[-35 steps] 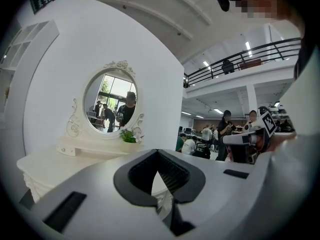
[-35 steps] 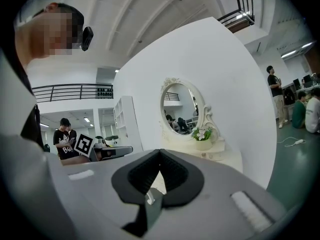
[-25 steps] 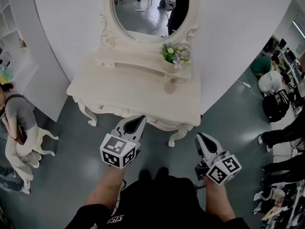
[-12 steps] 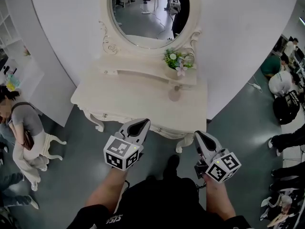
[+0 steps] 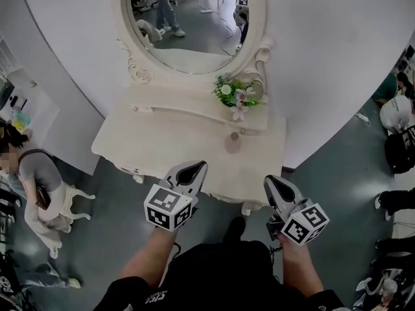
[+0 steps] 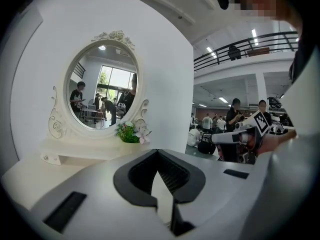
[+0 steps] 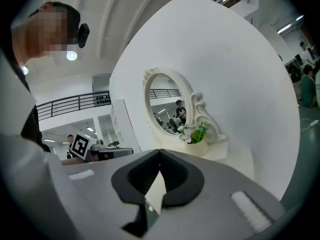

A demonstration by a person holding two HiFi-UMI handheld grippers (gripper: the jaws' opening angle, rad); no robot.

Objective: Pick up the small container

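Small container (image 5: 232, 142): a low, pale, roundish piece on the table (image 5: 162, 135), in its right half. It sits just in front of the raised shelf that carries the flower pot (image 5: 237, 94), below the mirror (image 5: 188, 18). It is too small in the head view for me to make out a lid or handle.
Left gripper (image 5: 192, 169): jaws pressed together at the tips with nothing between them. It hovers at the table's front edge, left of the container and well apart from it.
Right gripper (image 5: 272, 183): jaws likewise together and empty. It hangs off the table's front right, short of the container.
Step in hand: the approach, as I judge it; nothing is grasped yet.
Which gripper: both look about equally near, so I would commit one and hold the other back.
Doing it well: I would spread the jaws fully before getting close and come in low and level over the tabletop. Then I would straddle the container's widest part, close gently and lift straight up.
Watch for: the shelf front and flower pot stand close behind, so I must not overshoot. If one jaw touches first, a piece this light will probably slide, so I would centre the jaws on it before closing.
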